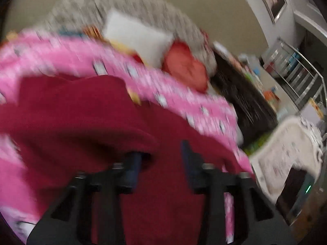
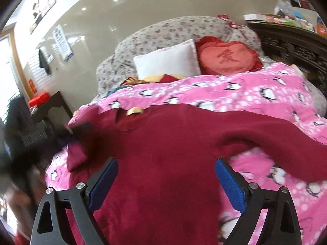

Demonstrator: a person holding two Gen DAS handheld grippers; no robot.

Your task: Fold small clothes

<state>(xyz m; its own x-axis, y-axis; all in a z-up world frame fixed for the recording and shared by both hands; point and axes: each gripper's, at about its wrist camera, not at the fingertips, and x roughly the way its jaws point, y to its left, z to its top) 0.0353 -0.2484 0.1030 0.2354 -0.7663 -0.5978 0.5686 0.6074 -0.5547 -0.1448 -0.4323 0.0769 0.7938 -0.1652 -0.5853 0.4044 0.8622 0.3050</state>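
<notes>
1. Dark red garment [image 2: 163, 153] lies spread on the bed's pink penguin-print duvet [image 2: 245, 89] and fills the centre and lower half of both views; one sleeve runs to the right edge of the right wrist frame.
2. Gold neck label [image 2: 133, 110] sits at the garment's upper edge, centre-left of the right wrist frame.
3. Right gripper [image 2: 165, 176]: jaws wide, blue pads either side of the garment body at bottom centre, nothing pinched.
4. Left gripper [image 1: 161, 159]: frame heavily blurred; jaws part-open at bottom centre, a fold of red cloth close by the left finger, contact not clear.
5. White pillow [image 2: 167, 61] and red heart cushion [image 2: 229, 58] lean on the floral headboard [image 2: 173, 28], upper centre.
6. Dark carved cabinet [image 2: 296, 47] at upper right, clutter on top.
</notes>
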